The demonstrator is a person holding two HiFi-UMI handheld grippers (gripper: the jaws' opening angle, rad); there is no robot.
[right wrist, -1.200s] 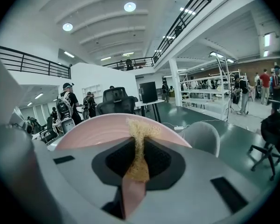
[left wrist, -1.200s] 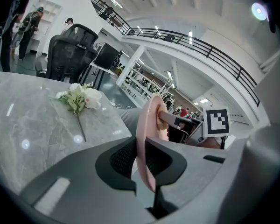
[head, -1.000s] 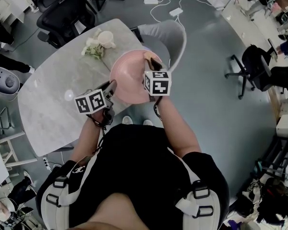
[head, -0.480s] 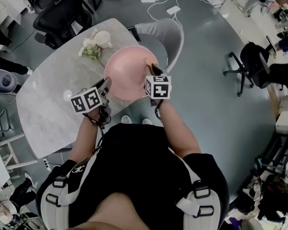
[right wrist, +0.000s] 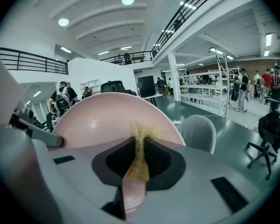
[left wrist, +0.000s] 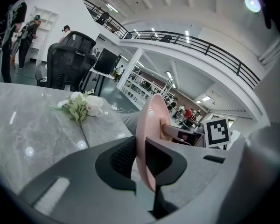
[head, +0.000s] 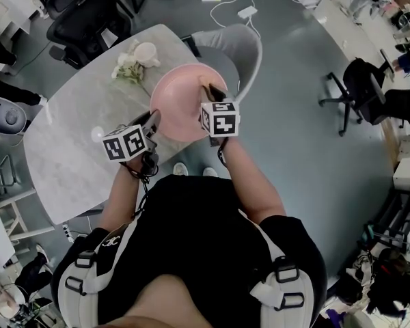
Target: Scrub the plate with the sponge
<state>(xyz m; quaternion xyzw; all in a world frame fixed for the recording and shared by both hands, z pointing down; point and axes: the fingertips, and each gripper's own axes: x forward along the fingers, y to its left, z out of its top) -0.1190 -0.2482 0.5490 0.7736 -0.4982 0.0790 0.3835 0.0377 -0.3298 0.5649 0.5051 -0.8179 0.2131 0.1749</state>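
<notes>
A pink plate (head: 181, 108) is lifted over the table's near edge and tilted. My left gripper (head: 152, 120) is shut on its lower left rim. In the left gripper view the plate (left wrist: 148, 125) stands edge-on between the jaws of that left gripper (left wrist: 141, 160). My right gripper (head: 212, 89) reaches over the plate's right side, shut on a thin tan sponge (right wrist: 140, 146). The sponge's tip presses against the plate's inner face (right wrist: 98, 118). The right gripper (right wrist: 139, 161) looks straight into the plate.
A grey marble table (head: 68, 142) lies under and left of the plate. On it sit a white cup and a small bunch of flowers (head: 133, 61). A grey chair (head: 242, 46) stands just beyond the plate. Black office chairs (head: 89, 12) and floor cables surround the table.
The plate and left gripper have shifted slightly left. The right gripper with the sponge slid a little down the plate's face, then back up and left.
</notes>
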